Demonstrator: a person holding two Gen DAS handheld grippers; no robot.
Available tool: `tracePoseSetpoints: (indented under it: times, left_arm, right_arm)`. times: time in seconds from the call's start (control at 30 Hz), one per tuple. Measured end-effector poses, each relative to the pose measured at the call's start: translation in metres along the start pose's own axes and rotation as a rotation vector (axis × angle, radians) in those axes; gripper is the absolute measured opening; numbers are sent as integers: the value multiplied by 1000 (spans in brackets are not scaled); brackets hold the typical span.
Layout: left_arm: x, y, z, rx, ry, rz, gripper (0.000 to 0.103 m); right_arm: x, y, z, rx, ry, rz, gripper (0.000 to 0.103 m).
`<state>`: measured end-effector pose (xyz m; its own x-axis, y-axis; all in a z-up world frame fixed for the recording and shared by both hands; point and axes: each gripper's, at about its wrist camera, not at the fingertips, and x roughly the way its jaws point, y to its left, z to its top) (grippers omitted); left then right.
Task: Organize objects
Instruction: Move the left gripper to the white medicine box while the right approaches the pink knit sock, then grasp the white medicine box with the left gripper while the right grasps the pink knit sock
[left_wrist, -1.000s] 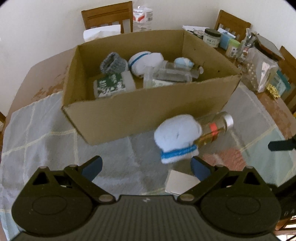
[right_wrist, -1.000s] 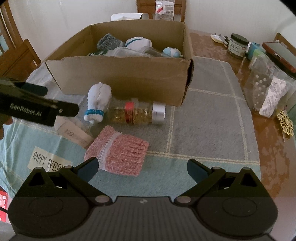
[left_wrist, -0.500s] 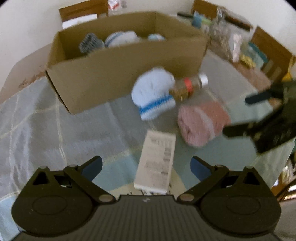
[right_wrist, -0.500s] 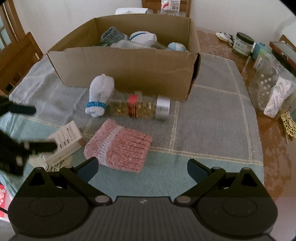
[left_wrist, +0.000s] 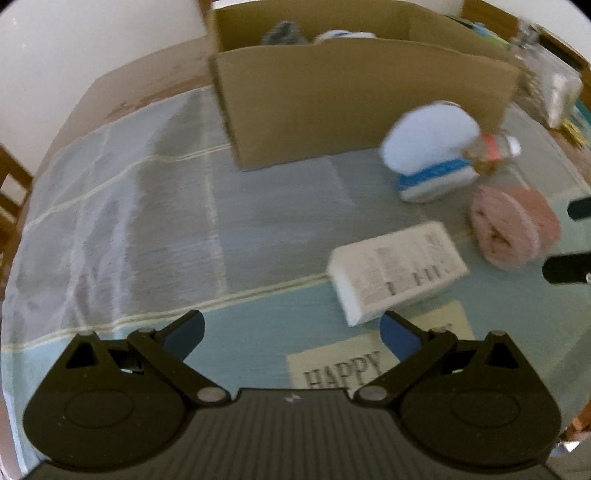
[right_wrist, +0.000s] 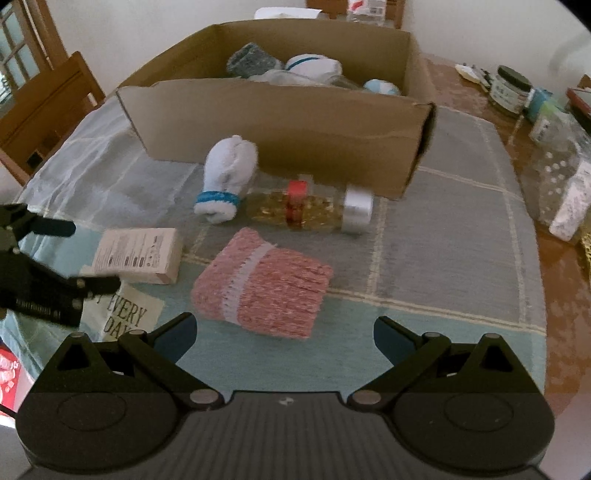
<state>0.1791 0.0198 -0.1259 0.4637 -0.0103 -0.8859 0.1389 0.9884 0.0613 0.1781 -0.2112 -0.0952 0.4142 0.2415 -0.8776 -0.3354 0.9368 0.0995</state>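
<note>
Wooden counter (right_wrist: 576, 288) w/ a checked grey-and-teal cloth (right_wrist: 443, 236) over most of it; a chair (right_wrist: 48, 107) at far left. Open cardboard box (right_wrist: 280, 125) sits far centre on the cloth, already holding a grey sock (right_wrist: 249, 61), a white sock w/ blue band (right_wrist: 314, 66) and other bits too small to tell. Near the box's front wall: pink knitted roll (right_wrist: 262, 291) nearest, centre; small white carton (right_wrist: 138, 254) to its left, lying flat beside a "HAPPY EVERY DAY" label (right_wrist: 125, 317); white sock w/ blue cuff (right_wrist: 227, 177) just in front of the box, touching or just beside a clear bottle (right_wrist: 310, 210) lying on its side, silver cap to the right. Jars & bags (right_wrist: 513, 92) far right, off the cloth. Left tool (left_wrist: 291, 328) spread wide, holding nothing, above the cloth w/ the carton (left_wrist: 397, 271) just past its right finger; right tool (right_wrist: 284, 330) also wide, holding nothing, the pink roll just ahead of it.
</note>
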Motion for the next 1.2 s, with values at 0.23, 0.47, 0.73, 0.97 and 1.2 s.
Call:
tracePoseSetpoints:
  times: [0.23, 0.47, 0.73, 0.97, 1.2]
  left_arm:
    - [-13, 4, -8, -13, -18, -49, 101]
    - [-21, 1, -8, -10, -52, -69, 101]
    - [-21, -8, 1, 22, -77, -68, 101]
    - [-19, -35, 9, 67, -97, -96, 101]
    - [-1, -50, 14, 9, -95, -90, 101]
  right_arm:
    - [14, 5, 13, 12, 10, 16, 103]
    - [39, 16, 29, 20, 30, -44, 103]
    - [46, 7, 22, 20, 45, -69, 103]
    - [37, -21, 4, 38, 56, -133, 103]
    - [35, -21, -2, 6, 41, -120, 103]
